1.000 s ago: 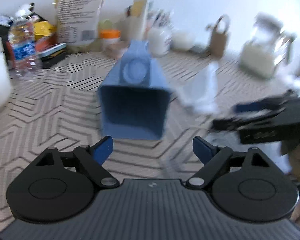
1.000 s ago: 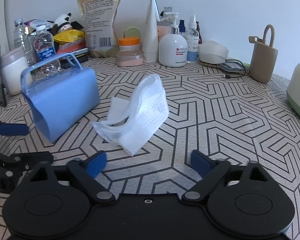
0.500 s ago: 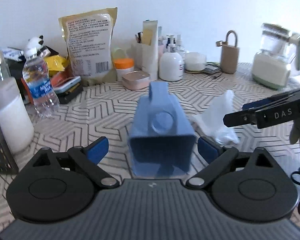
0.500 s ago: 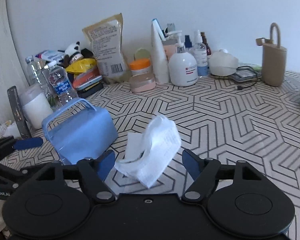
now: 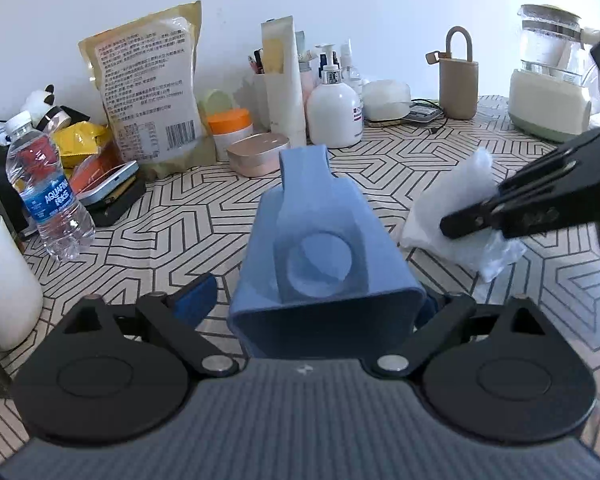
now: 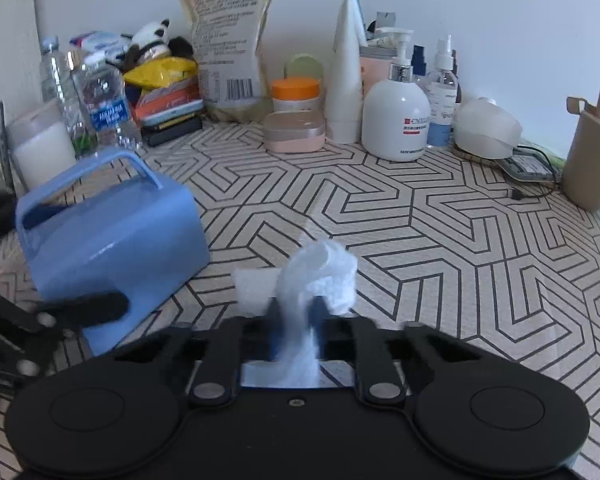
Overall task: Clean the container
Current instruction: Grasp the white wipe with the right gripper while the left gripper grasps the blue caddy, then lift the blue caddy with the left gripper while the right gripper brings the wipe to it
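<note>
- Our left gripper (image 5: 320, 304) had just been closing around the blue container (image 5: 324, 256), which lay on its side on the patterned table (image 5: 440, 160); its pads seemed to press the walls, though the right one was half hidden.
- Our right gripper (image 6: 296, 320), also just closing, was clenched on the white wipe (image 6: 320, 276), just right of the container.
</note>
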The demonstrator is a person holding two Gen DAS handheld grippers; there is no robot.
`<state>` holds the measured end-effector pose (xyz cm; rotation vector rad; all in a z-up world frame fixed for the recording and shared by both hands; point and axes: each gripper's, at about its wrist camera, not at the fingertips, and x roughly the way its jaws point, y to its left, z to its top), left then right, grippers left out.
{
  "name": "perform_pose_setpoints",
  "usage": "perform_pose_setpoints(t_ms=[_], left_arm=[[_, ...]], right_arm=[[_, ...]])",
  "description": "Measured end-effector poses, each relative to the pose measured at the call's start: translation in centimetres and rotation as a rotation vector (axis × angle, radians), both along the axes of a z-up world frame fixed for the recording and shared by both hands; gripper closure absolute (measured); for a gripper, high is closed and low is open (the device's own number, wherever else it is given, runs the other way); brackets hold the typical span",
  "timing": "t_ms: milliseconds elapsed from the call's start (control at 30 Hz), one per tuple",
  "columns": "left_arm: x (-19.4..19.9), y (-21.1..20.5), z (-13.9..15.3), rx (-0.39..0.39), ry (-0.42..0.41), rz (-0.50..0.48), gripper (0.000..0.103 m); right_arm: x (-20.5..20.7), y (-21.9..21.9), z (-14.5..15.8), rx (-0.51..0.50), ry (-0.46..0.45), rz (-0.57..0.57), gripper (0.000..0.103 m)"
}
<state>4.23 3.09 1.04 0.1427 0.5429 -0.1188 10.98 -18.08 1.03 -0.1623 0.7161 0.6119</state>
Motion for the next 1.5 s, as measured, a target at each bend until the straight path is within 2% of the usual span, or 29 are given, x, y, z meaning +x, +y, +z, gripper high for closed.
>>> perform_pose_setpoints(t_ms=[33,167,400,533,633,733,1000,1233,1500], left_arm=[[-0.1,-0.1,0.0,0.003,-0.001,-0.011,0.027],[-0.2,-0.3,-0.1,0.011,-0.006,-0.048,0.028],[-0.9,-1.0,-0.3,0.012,-0.013,-0.221,0.028],[-1.0,-1.1,-0.4,0.015,-0.021,-0.227,0.028],[-1.1,-1.2,-0.5,0.025,-0.026,-0.224,0.028],[-1.3,-1.6,-0.5,0.056,-0.035,-0.226,0.028],[-1.1,-1.4,-0.5,0.053,-0.033,-0.225,0.028],[-1.1,-1.6,-0.5,0.066,-0.039,-0.228,0.028],[-1.1,-1.4,-0.5,0.067,-0.039,-0.237,0.028]], right_arm=[[-0.1,-0.2,0.2,0.012,-0.001,0.002,0.09],[-0.5,-1.4,1.1,0.081,0.001,0.005,0.09],[-1.4,-3.1,2.1,0.241,0.04,0.047,0.09],[-1.9,-3.7,2.4,0.344,0.085,0.092,0.089],[-2.4,-3.4,2.4,0.38,0.105,0.122,0.089],[-3.0,-2.7,2.4,0.384,0.105,0.144,0.089],[-3.9,-0.8,2.5,0.368,0.09,0.183,0.089],[-3.1,-1.2,2.4,0.335,0.055,0.132,0.089],[-3.1,-1.6,2.0,0.378,0.068,0.168,0.089]])
